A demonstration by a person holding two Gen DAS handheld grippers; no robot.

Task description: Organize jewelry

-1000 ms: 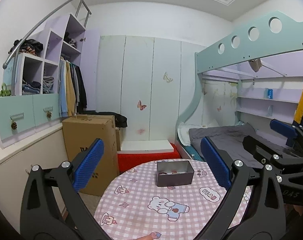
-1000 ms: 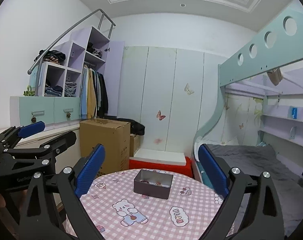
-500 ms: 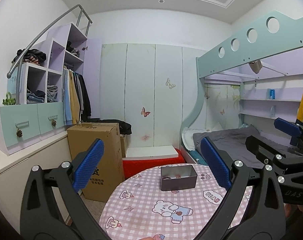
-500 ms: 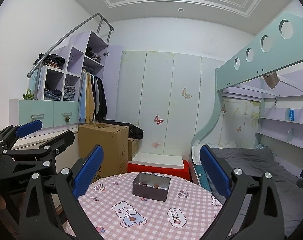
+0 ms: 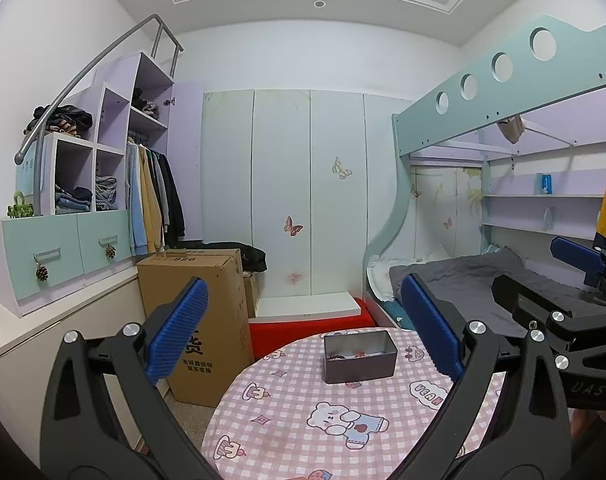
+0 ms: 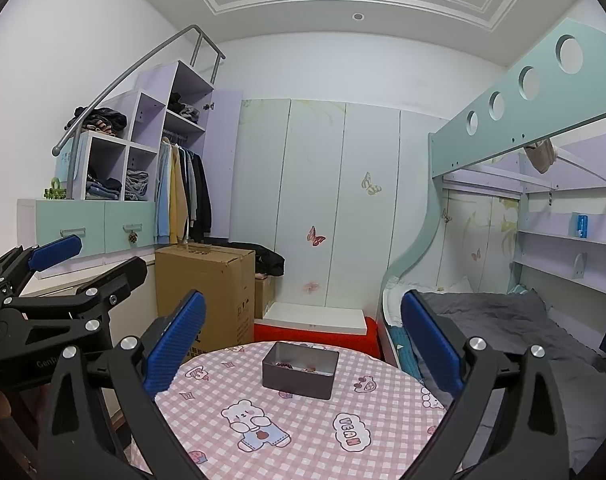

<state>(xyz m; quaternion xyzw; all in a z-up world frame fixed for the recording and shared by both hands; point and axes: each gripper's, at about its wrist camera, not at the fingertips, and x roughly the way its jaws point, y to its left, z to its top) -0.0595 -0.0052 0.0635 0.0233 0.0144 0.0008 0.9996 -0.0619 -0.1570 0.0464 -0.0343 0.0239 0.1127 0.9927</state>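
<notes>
Here I hold my left gripper [image 5: 303, 336] and right gripper [image 6: 303, 340] spread wide and empty above the pink checked tablecloth [image 5: 287, 412], with the grey metal tin [image 5: 359, 356] of jewelry [image 6: 299, 367] ahead of both, well apart from either.

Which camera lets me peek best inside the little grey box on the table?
The right wrist view: it looks down into the grey tin box, showing small beads and trinkets on its floor. The left wrist view shows the same box more from the side, so less of the inside shows.
</notes>
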